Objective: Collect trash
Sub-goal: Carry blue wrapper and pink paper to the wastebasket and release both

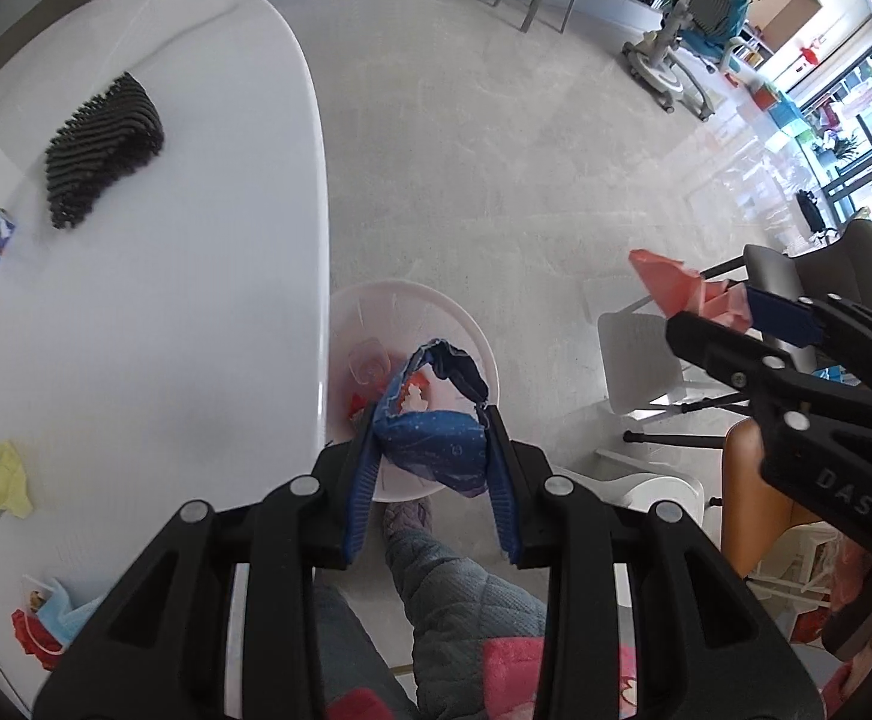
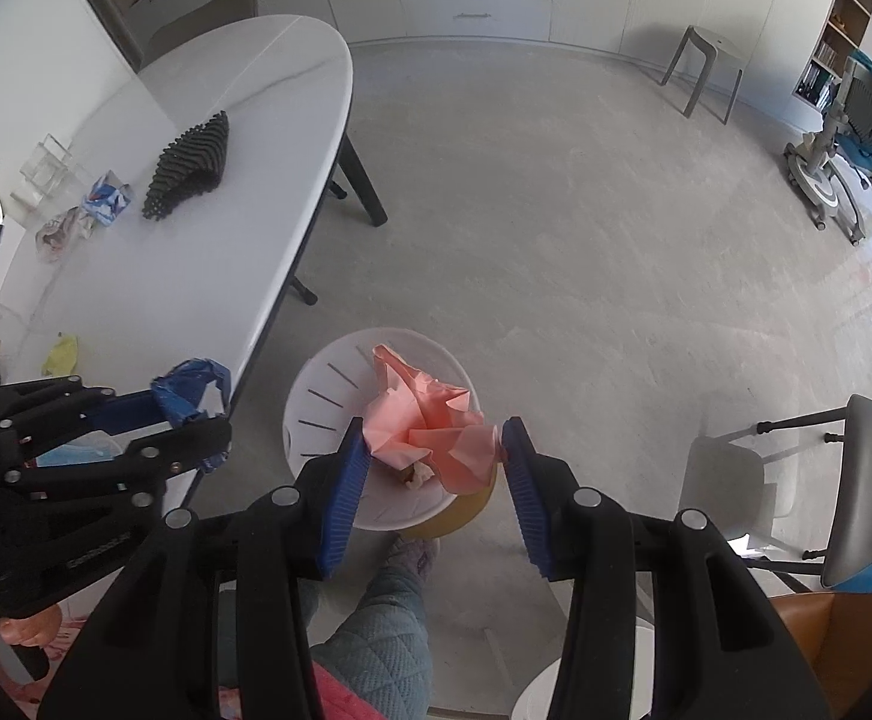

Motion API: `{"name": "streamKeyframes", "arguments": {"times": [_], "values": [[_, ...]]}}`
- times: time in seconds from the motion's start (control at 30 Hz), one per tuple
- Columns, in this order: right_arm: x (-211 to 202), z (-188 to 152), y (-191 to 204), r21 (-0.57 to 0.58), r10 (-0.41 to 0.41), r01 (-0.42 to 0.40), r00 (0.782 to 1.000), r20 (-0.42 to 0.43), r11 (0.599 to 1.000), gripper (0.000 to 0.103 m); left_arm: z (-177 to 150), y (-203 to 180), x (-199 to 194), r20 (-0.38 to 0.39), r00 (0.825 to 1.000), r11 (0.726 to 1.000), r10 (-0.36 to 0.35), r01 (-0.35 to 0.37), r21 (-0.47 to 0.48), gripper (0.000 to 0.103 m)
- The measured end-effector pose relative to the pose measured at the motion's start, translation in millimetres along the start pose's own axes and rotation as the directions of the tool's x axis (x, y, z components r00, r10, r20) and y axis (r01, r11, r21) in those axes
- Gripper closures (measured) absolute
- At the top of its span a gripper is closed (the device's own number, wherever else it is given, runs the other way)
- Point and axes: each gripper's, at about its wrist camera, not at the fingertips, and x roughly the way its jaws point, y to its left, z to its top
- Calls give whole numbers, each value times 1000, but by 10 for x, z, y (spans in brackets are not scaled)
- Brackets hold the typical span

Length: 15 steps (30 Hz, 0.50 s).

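White table (image 1: 166,276) is sitting beside us, the bin (image 1: 472,336) on the floor below. We are gripping a blue wrapper (image 1: 436,444) in the left tongs (image 1: 433,480), pink paper (image 2: 430,432) in the right tongs (image 2: 436,474), over the bin.

Right gripper (image 2: 436,450) clamps crumpled pink paper (image 2: 430,426) over the white bin (image 2: 322,396) — left gripper (image 2: 196,414) grips a blue wrapper (image 2: 187,390).

Crumpled blue wrapper (image 1: 436,444) and pink paper (image 2: 430,432) above bin (image 2: 328,384).

"DAS" on right gripper (image 1: 730,306)
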Motion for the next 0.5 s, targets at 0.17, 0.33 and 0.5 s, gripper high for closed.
{"name": "streamKeyframes", "arguments": {"times": [0.17, 0.33, 0.5], "values": [[82, 0, -99, -3, -4, 4, 1000, -22, 1000, 57, 26, -49, 253, -41, 999, 1000, 13, -13, 9, 70], [112, -17, -125, -11, -3, 3, 999, -37, 1000, 57, 25, -39, 381, -67, 998, 1000, 11, -11, -4, 65], [116, -62, -148, -16, 4, -5, 999, -44, 1000, 57, 6, -88, 364, -50, 998, 1000, 28, -28, 4, 48]]}}
